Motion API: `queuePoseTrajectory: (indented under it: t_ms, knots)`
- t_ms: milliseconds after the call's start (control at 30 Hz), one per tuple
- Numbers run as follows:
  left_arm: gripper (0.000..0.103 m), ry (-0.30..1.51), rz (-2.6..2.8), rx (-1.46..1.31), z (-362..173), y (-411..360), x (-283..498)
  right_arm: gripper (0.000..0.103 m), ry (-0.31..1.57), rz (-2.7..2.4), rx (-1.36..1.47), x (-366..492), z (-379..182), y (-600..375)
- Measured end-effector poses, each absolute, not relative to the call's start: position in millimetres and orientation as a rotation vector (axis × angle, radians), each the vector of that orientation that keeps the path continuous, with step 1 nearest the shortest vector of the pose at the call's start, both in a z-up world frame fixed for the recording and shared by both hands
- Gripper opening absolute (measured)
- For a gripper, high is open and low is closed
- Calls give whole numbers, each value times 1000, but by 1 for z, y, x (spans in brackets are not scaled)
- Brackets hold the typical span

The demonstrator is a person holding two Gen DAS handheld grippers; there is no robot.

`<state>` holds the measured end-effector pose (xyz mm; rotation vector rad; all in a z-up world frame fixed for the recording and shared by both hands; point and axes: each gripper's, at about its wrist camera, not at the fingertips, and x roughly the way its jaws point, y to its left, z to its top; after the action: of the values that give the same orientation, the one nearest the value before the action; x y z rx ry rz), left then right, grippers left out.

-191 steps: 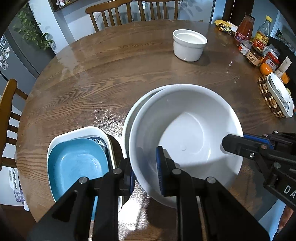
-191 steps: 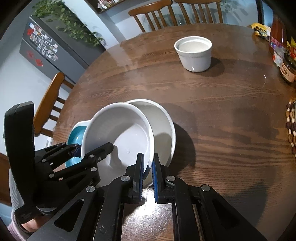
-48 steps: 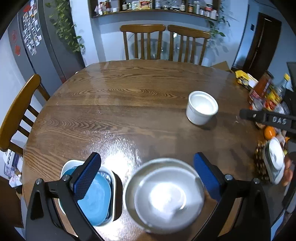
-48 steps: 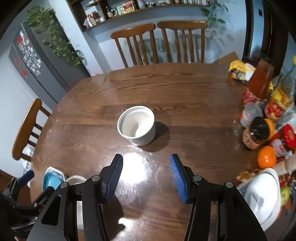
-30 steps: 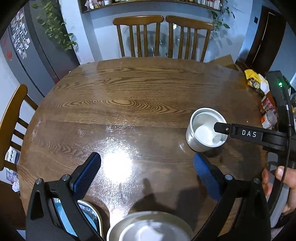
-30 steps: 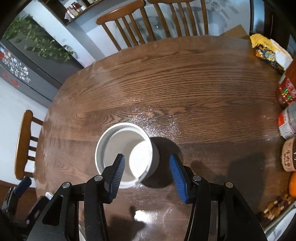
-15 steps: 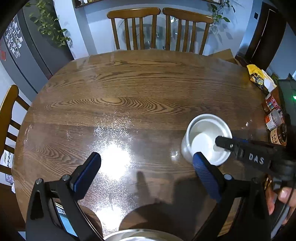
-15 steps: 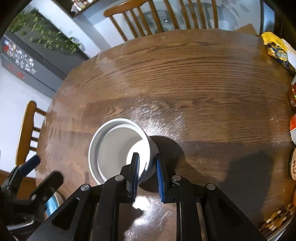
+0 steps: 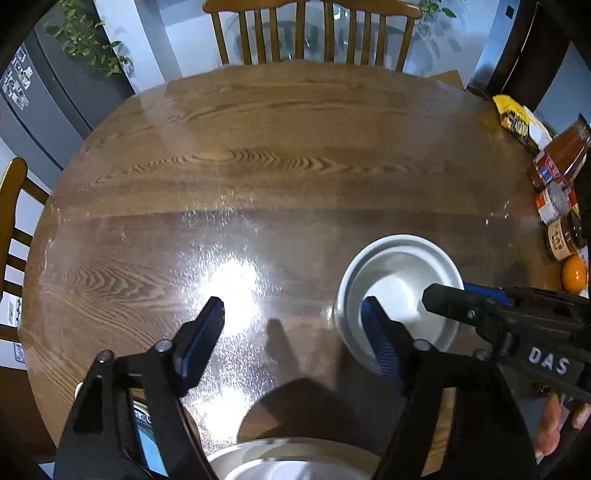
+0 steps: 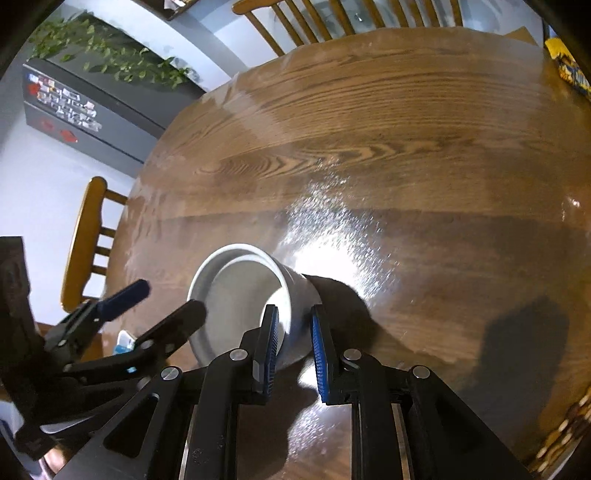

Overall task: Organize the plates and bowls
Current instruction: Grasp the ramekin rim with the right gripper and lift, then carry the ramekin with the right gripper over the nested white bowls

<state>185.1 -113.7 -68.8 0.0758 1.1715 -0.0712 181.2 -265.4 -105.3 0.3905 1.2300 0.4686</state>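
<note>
A small white ramekin bowl stands on the round wooden table, right of centre. My right gripper is shut on the ramekin's near wall, one finger inside and one outside; the ramekin looks tilted. The right gripper also shows in the left wrist view. My left gripper is open and empty, its right finger just in front of the ramekin. The stacked large white bowls and the blue dish lie at the bottom edge.
Jars and sauce bottles, an orange and a yellow snack bag crowd the table's right edge. Wooden chairs stand at the far side and at the left.
My right gripper has closed on the ramekin's wall and the ramekin now tilts. My left gripper has moved forward, away from the stacked bowls, and has narrowed a little.
</note>
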Motion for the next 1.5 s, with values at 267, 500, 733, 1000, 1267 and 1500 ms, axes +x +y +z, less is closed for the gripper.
queuePoseTrajectory:
  t_ms: [267, 500, 733, 1000, 1267, 1500]
  knots:
    - [34, 1242, -106, 49, -80, -115, 184, 19, 1237, 507, 430, 171, -110, -261]
    - [24, 1244, -126, 66, -80, -124, 176, 19, 1219, 489, 412, 163, -109, -258]
    - [14, 1249, -143, 104, -90, -134, 167, 19, 1190, 455, 362, 160, -105, -249]
    - [14, 1232, -144, 137, -91, -138, 168, 19, 1167, 441, 346, 158, -105, -248]
    - [14, 1227, -135, 157, -92, -143, 166, 19, 1163, 441, 349, 158, -106, -251]
    - [14, 1221, -130, 156, -92, -145, 164, 19, 1160, 437, 342, 156, -105, -251]
